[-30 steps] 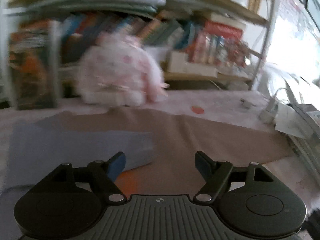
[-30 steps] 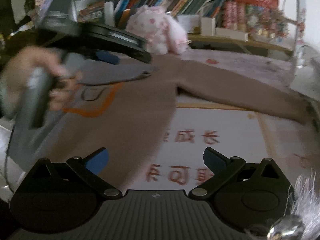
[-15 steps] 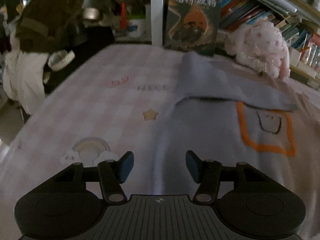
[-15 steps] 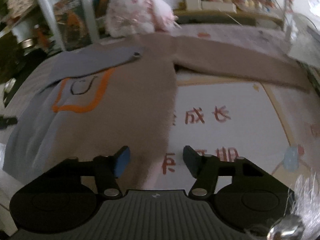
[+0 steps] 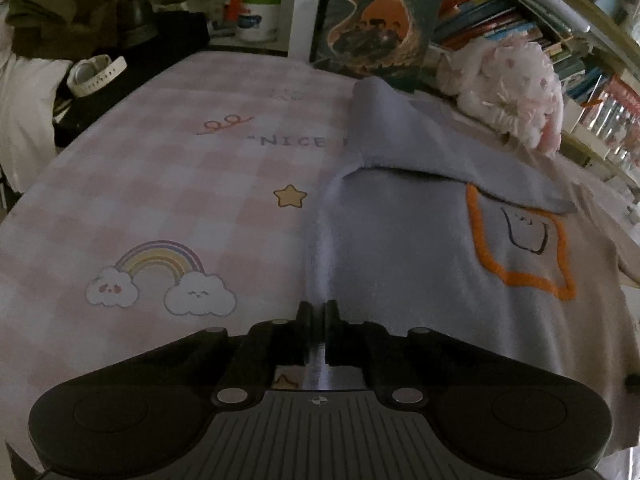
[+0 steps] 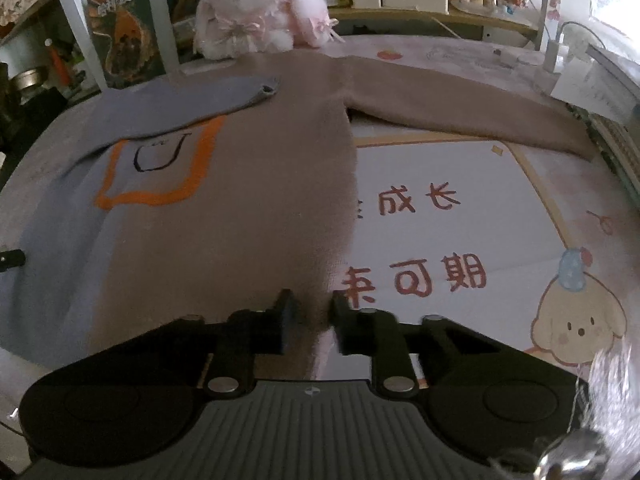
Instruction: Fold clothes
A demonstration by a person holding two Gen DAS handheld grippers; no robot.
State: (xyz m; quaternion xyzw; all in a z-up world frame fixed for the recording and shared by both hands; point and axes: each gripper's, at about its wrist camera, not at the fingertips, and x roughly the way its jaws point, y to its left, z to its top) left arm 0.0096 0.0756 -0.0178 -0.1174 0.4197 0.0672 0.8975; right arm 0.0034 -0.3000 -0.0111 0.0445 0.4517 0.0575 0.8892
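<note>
Fuzzy two-tone knit sweater point(image 6: 240, 208), grey-blue and tan with an orange outlined square, lies flat on the printed pink bedsheet point(image 5: 160, 184), long axis running away from both grippers. Grey-blue sleeve point(image 6: 180, 100) is folded across the chest; tan sleeve point(image 6: 460, 108) lies outstretched. Left gripper point(image 5: 318, 320) is clamped on the grey-blue hem corner; right gripper point(image 6: 310, 316) is narrowed around the tan hem corner, contact unclear.

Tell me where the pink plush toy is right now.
In the right wrist view the pink plush toy sits at the far edge of the bed, top centre-left, just beyond the sweater and right of the upright book.
</note>
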